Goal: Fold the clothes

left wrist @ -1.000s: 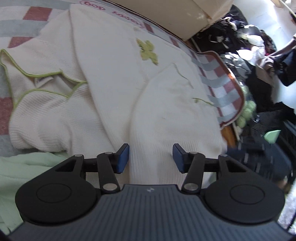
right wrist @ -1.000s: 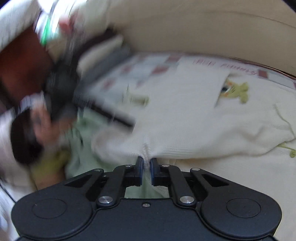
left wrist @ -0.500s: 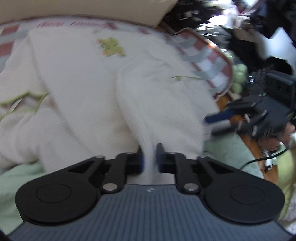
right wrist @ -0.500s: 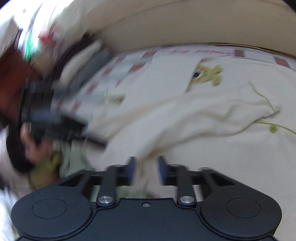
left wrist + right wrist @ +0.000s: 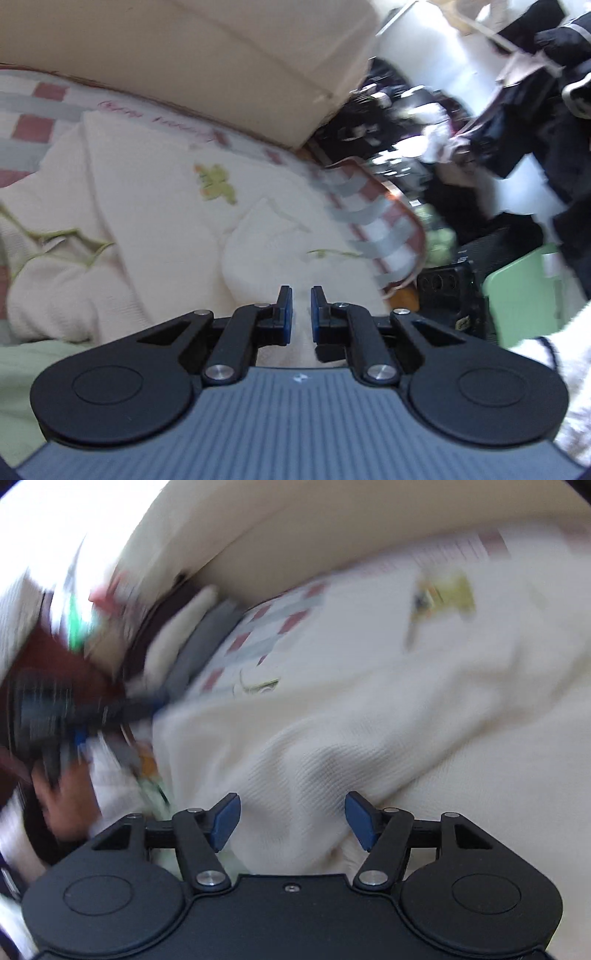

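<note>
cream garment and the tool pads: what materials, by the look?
Cream garment: soft knit, probably cotton, matte; fine waffle-like ribbing shows in the right wrist view. Left tool pads: blue, matte, likely rubber or foam, on black, probably plastic, linkages.

Each black claw (image 5: 299, 308) has blue pads (image 5: 227, 821) and silver screws.

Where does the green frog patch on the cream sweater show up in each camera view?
Left wrist view: the frog patch sits left of centre in the upper half, on the cream sweater, well beyond the left hand-held gripper.
Right wrist view: the frog patch is upper right, blurred, far beyond the right hand-held gripper.
Shared landmark: the red and grey checked cloth under the sweater.
</note>
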